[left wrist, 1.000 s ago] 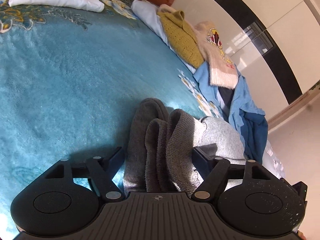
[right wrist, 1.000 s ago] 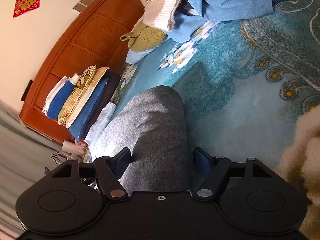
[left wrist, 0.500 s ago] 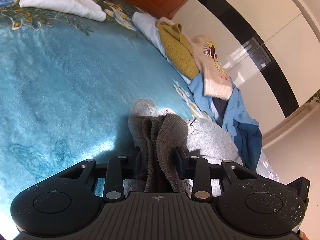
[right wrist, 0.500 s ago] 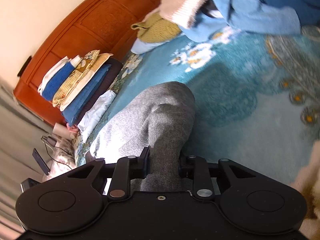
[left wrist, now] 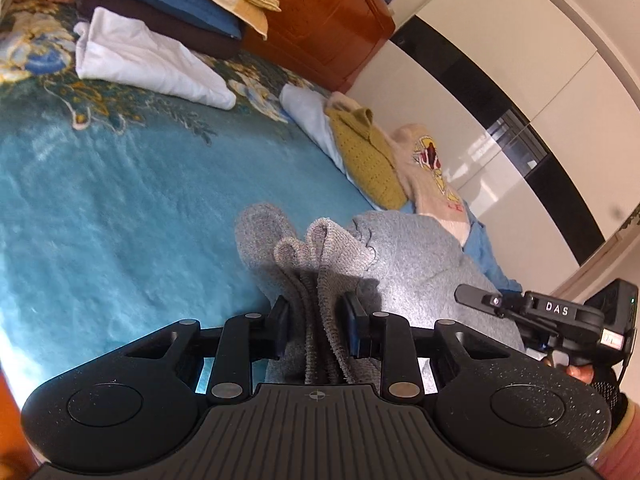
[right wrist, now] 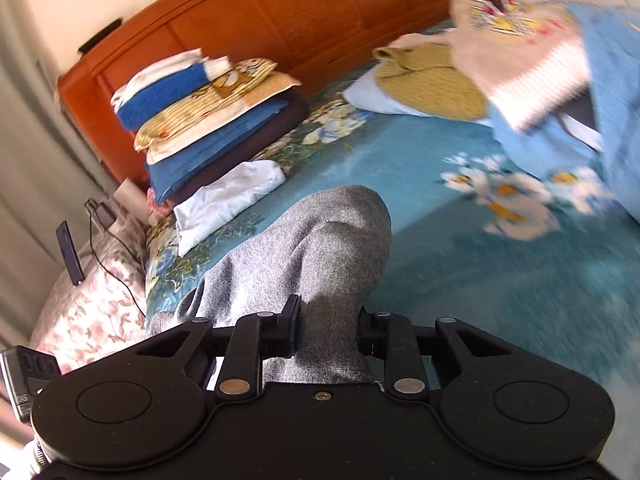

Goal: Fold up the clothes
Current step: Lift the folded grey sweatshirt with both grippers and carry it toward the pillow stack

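On the bed [left wrist: 100,208], teal floral blanket: left hand-held gripper [left wrist: 316,330] pinches the bunched ribbed hem of a grey sweater [left wrist: 404,256]; its jaws are closing. Right hand-held gripper [right wrist: 328,330] clamps another fold of the same sweater, lifted off the blanket. In the left wrist view its side reads "DAS". Beyond: folded stack [right wrist: 208,116] against the wooden headboard [right wrist: 304,12], mustard knit [left wrist: 368,160], cream printed sweater [left wrist: 432,176]; print lettering unreadable.

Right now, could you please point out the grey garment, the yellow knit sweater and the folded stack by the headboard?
grey garment [right wrist: 320,240]: right wrist view, raised fold.
yellow knit sweater [left wrist: 368,160]: left wrist view, knit body.
folded stack [right wrist: 224,120]: right wrist view, side edges.
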A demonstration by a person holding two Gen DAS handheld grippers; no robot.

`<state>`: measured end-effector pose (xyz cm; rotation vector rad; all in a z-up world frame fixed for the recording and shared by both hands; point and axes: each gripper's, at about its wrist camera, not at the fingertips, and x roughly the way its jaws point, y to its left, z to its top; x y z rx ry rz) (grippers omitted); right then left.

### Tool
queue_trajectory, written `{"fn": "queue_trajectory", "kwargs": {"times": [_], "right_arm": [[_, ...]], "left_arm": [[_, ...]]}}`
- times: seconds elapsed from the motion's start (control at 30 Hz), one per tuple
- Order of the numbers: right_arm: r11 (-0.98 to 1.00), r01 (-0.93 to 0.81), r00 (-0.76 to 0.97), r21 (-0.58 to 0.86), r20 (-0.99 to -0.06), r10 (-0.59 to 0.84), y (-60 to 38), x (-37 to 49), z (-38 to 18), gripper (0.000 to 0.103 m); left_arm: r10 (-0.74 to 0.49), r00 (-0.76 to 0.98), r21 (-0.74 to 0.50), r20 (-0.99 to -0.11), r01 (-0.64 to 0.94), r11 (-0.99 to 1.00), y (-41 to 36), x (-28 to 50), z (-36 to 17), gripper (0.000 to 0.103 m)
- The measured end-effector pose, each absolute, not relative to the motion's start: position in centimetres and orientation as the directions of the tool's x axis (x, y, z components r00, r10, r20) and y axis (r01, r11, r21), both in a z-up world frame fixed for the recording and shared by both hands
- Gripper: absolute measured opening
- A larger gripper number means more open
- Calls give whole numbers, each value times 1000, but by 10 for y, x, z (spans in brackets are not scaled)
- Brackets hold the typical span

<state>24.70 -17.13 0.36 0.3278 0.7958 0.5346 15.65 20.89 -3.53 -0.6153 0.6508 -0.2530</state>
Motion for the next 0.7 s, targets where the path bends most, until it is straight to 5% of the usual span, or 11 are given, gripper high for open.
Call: {"fn": "queue_trajectory", "kwargs": {"times": [0.7], "right_arm": [[694,-657,503,294,-515,694,81,458,65,25]], "left_arm": [[-112,928,-464,-356,-71,883,369,275,15,24]]}}
